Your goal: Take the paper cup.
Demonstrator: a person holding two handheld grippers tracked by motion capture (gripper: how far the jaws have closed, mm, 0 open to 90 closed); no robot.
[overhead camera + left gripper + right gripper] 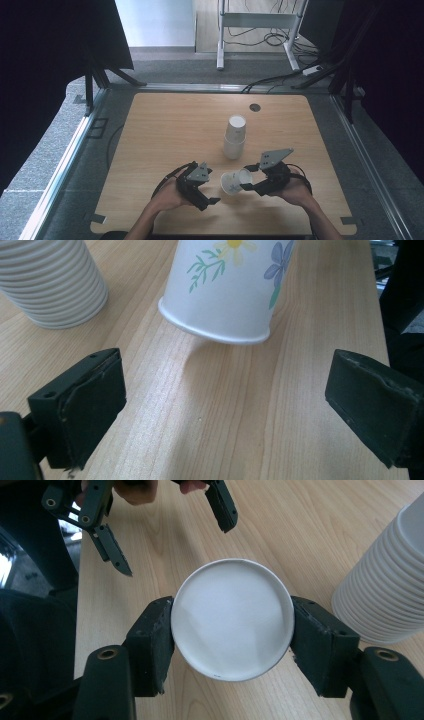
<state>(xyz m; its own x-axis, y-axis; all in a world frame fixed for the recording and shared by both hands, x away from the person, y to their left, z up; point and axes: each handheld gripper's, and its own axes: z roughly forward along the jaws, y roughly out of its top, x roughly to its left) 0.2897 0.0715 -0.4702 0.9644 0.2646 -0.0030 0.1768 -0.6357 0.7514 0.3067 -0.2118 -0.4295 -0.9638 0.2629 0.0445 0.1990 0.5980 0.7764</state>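
**Right gripper holds a paper cup just above the table beside a stack of cups**

The right gripper (232, 630) is clamped on a single white paper cup (232, 625), one black pad pressing each side near the cup's closed base. In the right gripper view the round base faces the camera, so the cup points away along the jaws. In the high view the same cup (235, 181) lies tilted on its side in the grip, its open mouth turned toward the person's left, near the front middle of the table.

The left gripper (225, 395) has its jaws spread wide with nothing between them; bare wood shows in the gap. In the left gripper view the held cup (227, 287) hangs just ahead of those jaws, rim down and tilted, with a shadow beneath it. Its wall carries printed flowers: a yellow one, a blue one and green sprigs.

A tall stack of white paper cups (234, 136) stands just beyond the two grippers, near the centre of the wooden table (165, 130). Its ribbed stack of rims shows at the edge of both gripper views.

A hand holds each gripper, forearms entering from the near edge. A small dark round fitting (255, 107) sits in the tabletop near its far edge.
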